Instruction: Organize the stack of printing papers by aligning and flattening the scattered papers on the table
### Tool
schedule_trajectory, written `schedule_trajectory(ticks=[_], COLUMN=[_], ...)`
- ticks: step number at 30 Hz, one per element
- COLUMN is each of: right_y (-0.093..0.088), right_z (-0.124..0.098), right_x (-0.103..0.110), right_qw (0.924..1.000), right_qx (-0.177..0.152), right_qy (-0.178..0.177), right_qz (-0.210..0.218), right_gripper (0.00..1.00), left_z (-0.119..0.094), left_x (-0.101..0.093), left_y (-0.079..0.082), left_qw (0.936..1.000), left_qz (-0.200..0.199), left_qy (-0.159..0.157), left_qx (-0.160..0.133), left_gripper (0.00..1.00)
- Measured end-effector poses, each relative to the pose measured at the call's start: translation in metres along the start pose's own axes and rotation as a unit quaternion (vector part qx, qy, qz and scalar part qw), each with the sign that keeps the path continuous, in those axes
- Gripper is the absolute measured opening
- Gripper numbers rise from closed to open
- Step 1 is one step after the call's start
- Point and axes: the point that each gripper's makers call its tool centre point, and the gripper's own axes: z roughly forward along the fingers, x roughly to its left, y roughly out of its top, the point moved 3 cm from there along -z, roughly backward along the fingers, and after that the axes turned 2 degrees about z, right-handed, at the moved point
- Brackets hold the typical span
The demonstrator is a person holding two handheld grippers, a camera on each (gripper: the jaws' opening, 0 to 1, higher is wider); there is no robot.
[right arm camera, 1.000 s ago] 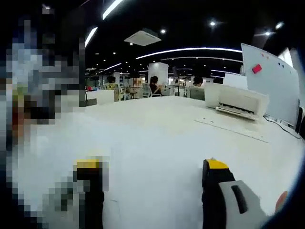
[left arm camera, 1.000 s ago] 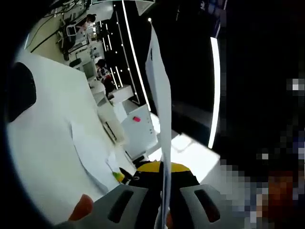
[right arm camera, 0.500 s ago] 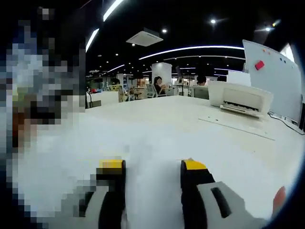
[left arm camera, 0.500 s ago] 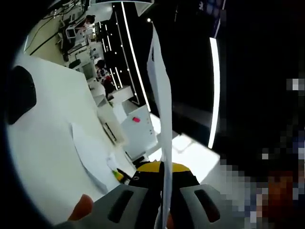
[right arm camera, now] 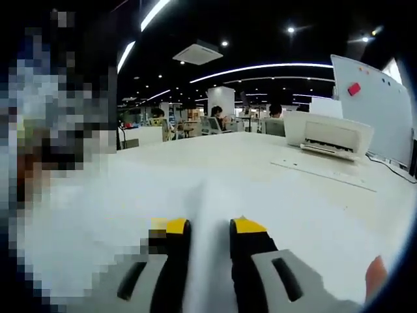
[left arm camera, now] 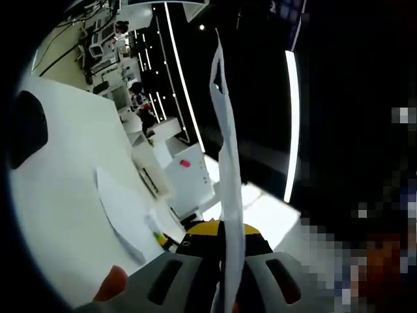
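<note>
While the left claw points up and is tilted over, its yellow-tipped jaws are pinched shut on one paper; the sheet stands on edge and runs from the jaws to 12 o'clock; a second sheet lies flat on the white counter at 9 o'clock; in the right gripper view, the right claw is level above the counter, its two jaws nearly closed on something pale and blurry; one printer sits at 2 o'clock.
</note>
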Motion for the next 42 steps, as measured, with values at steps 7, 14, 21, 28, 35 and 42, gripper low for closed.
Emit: schedule_trajectory(ticks=[7, 14, 21, 28, 35, 42], right_y=[0.002, 0.007, 0.020, 0.036, 0.064, 0.097], right_z=[-0.004, -0.012, -0.024, -0.041, -0.066, -0.092], right_x=[-0.003, -0.007, -0.005, -0.005, 0.002, 0.012], right_qw=[0.9999, 0.9991, 0.9991, 0.9988, 0.9979, 0.9962], right_qx=[0.008, 0.011, 0.004, -0.014, -0.050, -0.079], right_qy=[-0.007, -0.010, -0.009, -0.011, -0.004, 0.010], right_qz=[0.010, 0.040, 0.042, 0.046, 0.040, 0.034], right_gripper=[0.06, 0.01, 0.00, 0.00, 0.00, 0.00], left_z=[0.002, 0.003, 0.006, 0.008, 0.013, 0.020], left_x=[-0.004, -0.007, -0.006, -0.009, -0.011, -0.013], left_y=[-0.001, 0.001, 0.000, -0.003, -0.007, -0.011], left_qw=[1.0000, 1.0000, 0.9999, 0.9999, 0.9997, 0.9994], left_qz=[0.000, 0.004, 0.001, -0.001, -0.005, -0.010], left_qy=[-0.005, -0.008, -0.010, -0.014, -0.022, -0.030], left_qx=[0.002, 0.003, 0.007, 0.010, 0.013, 0.017], left_gripper=[0.06, 0.06, 0.06, 0.06, 0.06, 0.06])
